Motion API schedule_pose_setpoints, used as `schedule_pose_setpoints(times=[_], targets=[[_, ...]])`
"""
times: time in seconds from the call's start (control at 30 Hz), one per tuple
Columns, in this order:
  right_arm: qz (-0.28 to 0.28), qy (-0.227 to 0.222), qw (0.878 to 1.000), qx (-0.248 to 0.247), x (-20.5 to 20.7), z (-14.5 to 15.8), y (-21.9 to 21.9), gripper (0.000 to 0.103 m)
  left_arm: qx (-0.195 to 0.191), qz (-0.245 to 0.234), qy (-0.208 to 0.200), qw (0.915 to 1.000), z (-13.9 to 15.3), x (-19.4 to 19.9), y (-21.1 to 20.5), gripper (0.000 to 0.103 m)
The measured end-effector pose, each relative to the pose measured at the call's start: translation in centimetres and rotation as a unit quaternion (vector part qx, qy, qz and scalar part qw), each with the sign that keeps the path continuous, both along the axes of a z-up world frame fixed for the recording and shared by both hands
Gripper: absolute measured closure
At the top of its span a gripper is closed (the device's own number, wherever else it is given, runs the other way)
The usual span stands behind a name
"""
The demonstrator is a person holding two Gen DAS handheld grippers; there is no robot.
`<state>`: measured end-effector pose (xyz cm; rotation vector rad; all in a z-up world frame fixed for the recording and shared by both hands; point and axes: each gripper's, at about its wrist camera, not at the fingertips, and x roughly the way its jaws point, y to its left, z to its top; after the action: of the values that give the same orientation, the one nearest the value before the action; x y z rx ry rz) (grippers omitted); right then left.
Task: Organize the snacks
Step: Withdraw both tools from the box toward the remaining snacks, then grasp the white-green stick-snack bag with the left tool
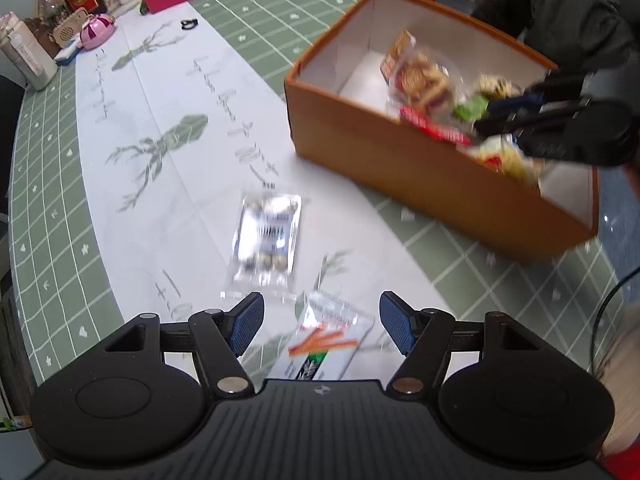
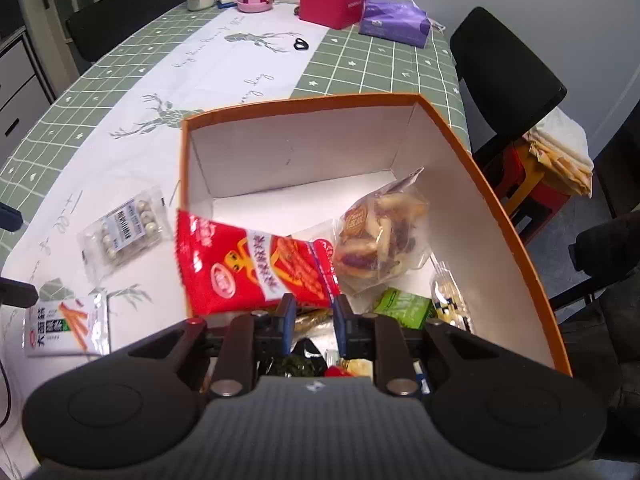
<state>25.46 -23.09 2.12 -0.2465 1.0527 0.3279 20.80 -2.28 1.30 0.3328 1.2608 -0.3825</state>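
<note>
On green checked tablecloth [image 1: 48,184], left tongs [image 1: 322,322] gape over white snack packet [image 1: 320,344]; right tongs [image 2: 314,312] pinch red packet [image 2: 256,268].

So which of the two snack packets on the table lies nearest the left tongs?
The white packet with orange sticks, lying between the open left tongs; the clear packet of round balls lies farther ahead.

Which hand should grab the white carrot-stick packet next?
Left. Its open tongs sit right over the white packet on the table, while the right tongs are over the orange box, near the red bag.
</note>
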Motion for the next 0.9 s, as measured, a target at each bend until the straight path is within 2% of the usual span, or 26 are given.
schedule_pose_setpoints(times=[0.13, 0.23, 0.43, 0.57, 0.73, 0.9], targets=[[0.013, -0.023, 0.999, 0.031, -2.1, 1.9, 0.3, 0.065, 0.002, -0.017, 0.006, 0.9998, -1.0, -2.2, 1.4, 0.025], [0.032, -0.035, 0.997, 0.056, -3.4, 2.9, 1.5, 0.06, 0.006, -0.027, 0.011, 0.9996, -1.7, -3.6, 2.4, 0.023], [0.081, -0.044, 0.993, 0.073, -6.2, 3.1, 5.5, 0.059, 0.022, -0.051, 0.024, 0.9982, -2.9, -5.2, 3.7, 0.023], [0.1, -0.038, 0.992, 0.073, -7.7, 1.6, 7.6, 0.059, 0.028, -0.083, 0.019, 0.9959, -2.9, -5.7, 4.0, 0.023], [0.107, 0.005, 0.992, 0.073, -8.0, -1.9, 9.7, 0.059, 0.049, -0.118, 0.028, 0.9915, -4.2, -5.9, 3.5, 0.023], [0.106, 0.044, 0.991, 0.069, -7.5, -4.7, 11.0, 0.058, 0.034, -0.127, 0.05, 0.9901, -5.9, -5.4, 3.3, 0.023]])
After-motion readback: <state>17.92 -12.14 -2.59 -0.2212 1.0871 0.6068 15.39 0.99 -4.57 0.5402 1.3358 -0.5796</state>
